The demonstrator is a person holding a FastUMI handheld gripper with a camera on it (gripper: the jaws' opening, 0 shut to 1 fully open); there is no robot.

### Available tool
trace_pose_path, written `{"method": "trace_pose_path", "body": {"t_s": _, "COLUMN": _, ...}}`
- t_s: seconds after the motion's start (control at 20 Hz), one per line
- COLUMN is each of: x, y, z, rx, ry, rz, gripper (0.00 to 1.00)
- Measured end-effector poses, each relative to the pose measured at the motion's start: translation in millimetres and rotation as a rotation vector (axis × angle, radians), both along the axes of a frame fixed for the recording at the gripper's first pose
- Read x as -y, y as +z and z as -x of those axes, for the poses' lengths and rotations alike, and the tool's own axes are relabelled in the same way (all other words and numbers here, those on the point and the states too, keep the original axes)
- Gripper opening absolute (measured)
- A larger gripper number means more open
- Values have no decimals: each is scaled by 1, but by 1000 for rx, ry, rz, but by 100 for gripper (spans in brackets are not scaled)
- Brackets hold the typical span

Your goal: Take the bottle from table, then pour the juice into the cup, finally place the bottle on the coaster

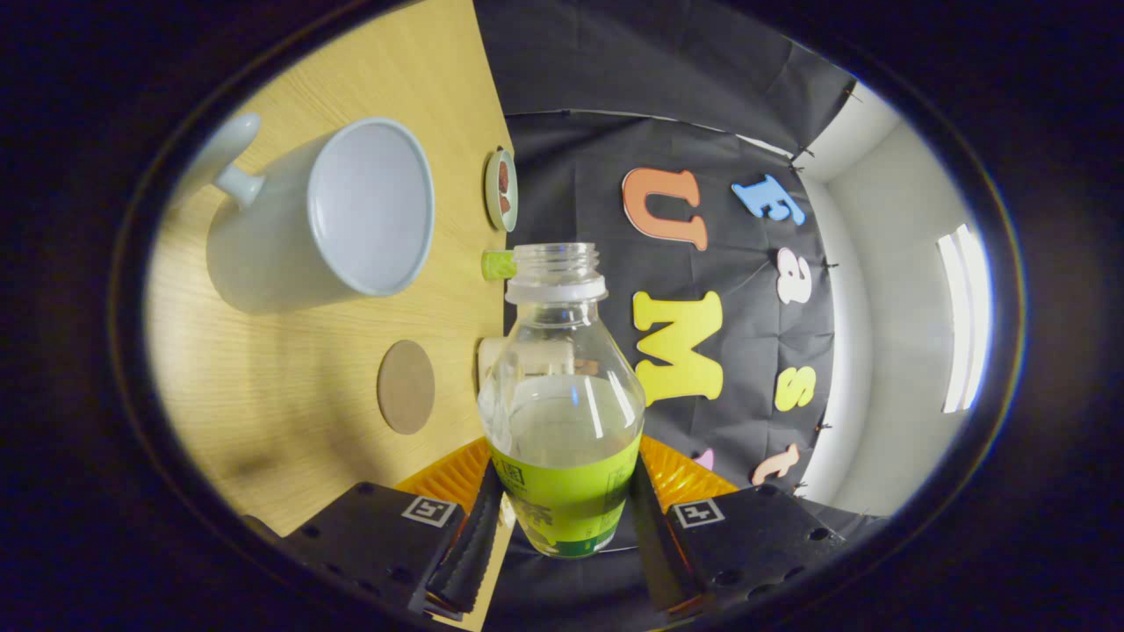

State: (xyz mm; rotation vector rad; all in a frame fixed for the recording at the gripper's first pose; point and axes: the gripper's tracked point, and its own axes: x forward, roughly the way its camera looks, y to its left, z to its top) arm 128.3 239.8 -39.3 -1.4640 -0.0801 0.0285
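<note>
The clear plastic bottle with a green label (562, 421), uncapped, sits clamped between your gripper (562, 518) fingers, tilted sideways toward the wooden table's (290, 421) edge. Beyond: white ceramic cup (325, 219), round brown coaster (406, 386), open tabletop between them.

Glossy clear plastic bottle (562, 395), seemingly

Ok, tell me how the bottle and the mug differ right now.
The bottle is clear plastic with a green label; the mug is opaque and pale. The bottle holds liquid, about up to its shoulder; the mug looks empty inside. The bottle sits clamped between the gripper's two fingers; the mug stands free on the wooden table, beyond the round coaster. Both are open at the top: the bottle has no cap.
</note>
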Motion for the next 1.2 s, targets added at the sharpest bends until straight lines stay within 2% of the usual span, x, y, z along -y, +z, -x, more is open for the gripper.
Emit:
{"method": "trace_pose_path", "body": {"t_s": 0.55, "x": -8, "y": 3, "z": 3, "rx": 56, "ry": 19, "rz": 126, "gripper": 75}}
{"method": "trace_pose_path", "body": {"t_s": 1.2, "x": -16, "y": 7, "z": 8, "rx": 80, "ry": 38, "rz": 186, "gripper": 75}}
